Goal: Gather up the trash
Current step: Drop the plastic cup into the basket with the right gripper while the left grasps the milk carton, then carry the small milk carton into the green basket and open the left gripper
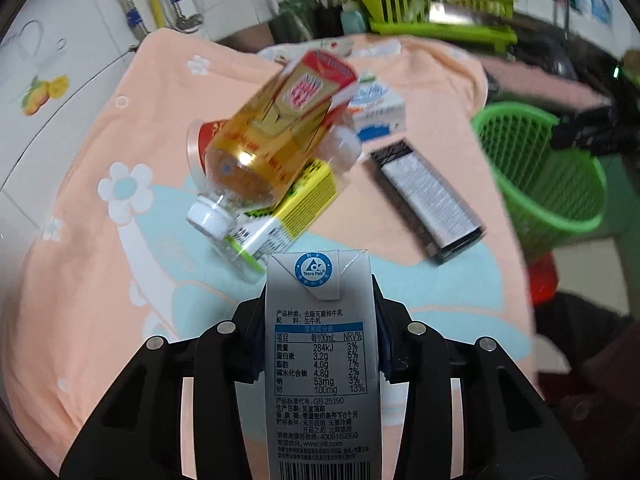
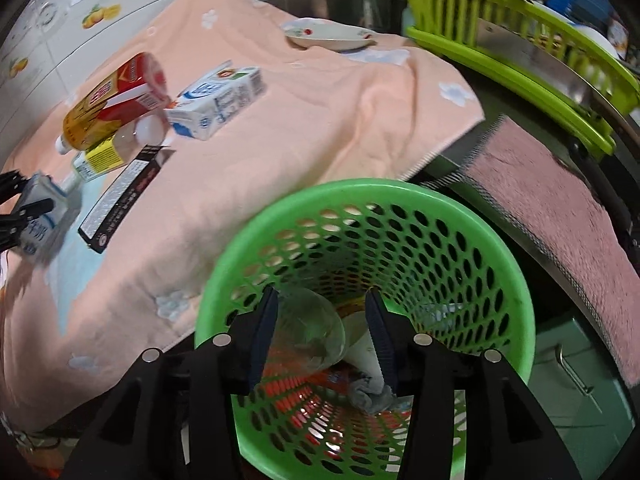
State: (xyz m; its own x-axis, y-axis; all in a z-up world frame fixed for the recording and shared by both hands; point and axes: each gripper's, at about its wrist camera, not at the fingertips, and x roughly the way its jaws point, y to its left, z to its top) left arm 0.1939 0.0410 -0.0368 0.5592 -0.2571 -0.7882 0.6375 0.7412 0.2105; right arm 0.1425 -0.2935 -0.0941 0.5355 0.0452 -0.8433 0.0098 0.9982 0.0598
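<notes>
The left gripper [image 1: 320,312] clamps a milk carton [image 1: 320,360]. The right gripper [image 2: 322,332] hangs apart over the green basket [image 2: 516,292]; a clear bottle [image 2: 312,332] seemingly lies inside.

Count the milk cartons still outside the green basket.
2. One milk carton is clamped in the left gripper; the other milk carton lies on the peach towel, beside the tea bottle. More may be hidden under the pile.

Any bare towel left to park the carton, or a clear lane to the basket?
Free: the peach towel between the black box, the plate and the green basket; that stretch is also the lane. Crowded: the far-left cluster of tea bottle, yellow carton and milk carton.
</notes>
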